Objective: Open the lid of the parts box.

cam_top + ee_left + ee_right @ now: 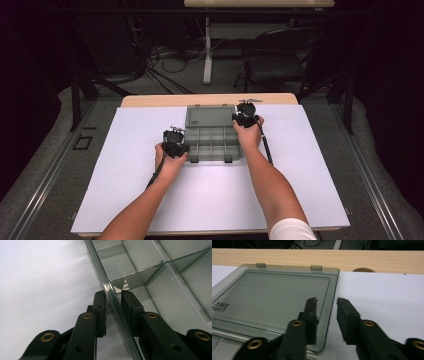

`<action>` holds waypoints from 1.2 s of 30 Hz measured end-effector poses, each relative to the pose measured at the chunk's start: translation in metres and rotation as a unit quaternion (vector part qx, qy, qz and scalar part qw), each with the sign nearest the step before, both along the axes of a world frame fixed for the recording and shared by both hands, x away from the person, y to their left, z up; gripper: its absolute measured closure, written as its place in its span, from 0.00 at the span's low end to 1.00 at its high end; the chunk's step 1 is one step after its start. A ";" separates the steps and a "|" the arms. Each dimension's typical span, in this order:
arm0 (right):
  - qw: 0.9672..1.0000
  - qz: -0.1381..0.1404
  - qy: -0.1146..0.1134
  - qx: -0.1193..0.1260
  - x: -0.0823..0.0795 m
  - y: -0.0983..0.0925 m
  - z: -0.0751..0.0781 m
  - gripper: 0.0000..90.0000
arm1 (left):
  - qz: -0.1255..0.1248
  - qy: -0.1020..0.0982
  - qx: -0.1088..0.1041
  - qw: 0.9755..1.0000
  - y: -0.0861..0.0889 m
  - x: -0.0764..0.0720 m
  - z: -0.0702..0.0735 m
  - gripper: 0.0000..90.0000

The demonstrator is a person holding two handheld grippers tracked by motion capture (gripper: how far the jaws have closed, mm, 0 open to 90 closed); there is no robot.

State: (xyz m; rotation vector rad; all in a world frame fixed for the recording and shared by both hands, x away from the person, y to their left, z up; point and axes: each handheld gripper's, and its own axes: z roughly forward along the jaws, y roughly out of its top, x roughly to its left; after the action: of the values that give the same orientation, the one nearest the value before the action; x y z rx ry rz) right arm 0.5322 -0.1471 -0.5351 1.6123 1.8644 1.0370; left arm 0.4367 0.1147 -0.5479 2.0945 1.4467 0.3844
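Observation:
A smoky clear organizer box (212, 141) lies open on the white sheet, its divided tray toward me and its lid (209, 116) folded flat behind it. My left gripper (175, 142) is at the tray's left side. In the left gripper view the left gripper (111, 293) is shut on the tray wall (100, 272), one jaw outside and one jaw inside a compartment. My right gripper (245, 117) is at the lid's right edge. In the right gripper view the right gripper (326, 300) stands open astride the lid edge (333, 287), holding nothing.
The white sheet (150, 200) covers most of a wooden table (150, 100). Beyond the table stand a dark chair (280, 62), a desk leg (207, 50) and floor cables (165, 65). The person's forearms come in from the bottom edge.

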 end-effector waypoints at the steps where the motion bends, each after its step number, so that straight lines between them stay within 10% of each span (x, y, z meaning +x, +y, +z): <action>1: 1.000 -0.001 -0.009 -0.005 -0.001 0.000 0.001 0.68 | 0.002 -0.001 0.001 1.000 0.000 0.000 0.000 0.83; 25: 0.999 0.040 -0.024 -0.012 -0.030 -0.004 0.024 0.40 | -0.002 -0.004 -0.009 1.000 0.003 0.000 0.004 0.82; 36: 0.994 0.085 -0.075 -0.009 -0.073 -0.006 0.059 0.29 | -0.019 -0.058 -0.100 0.993 0.029 -0.021 0.048 0.45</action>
State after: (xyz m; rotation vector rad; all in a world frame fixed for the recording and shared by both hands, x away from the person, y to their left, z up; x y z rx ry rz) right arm 0.4592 -0.1532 -0.4762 1.3441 1.9276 1.1748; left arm 0.4160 0.1434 -0.5001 1.9064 1.3187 0.3254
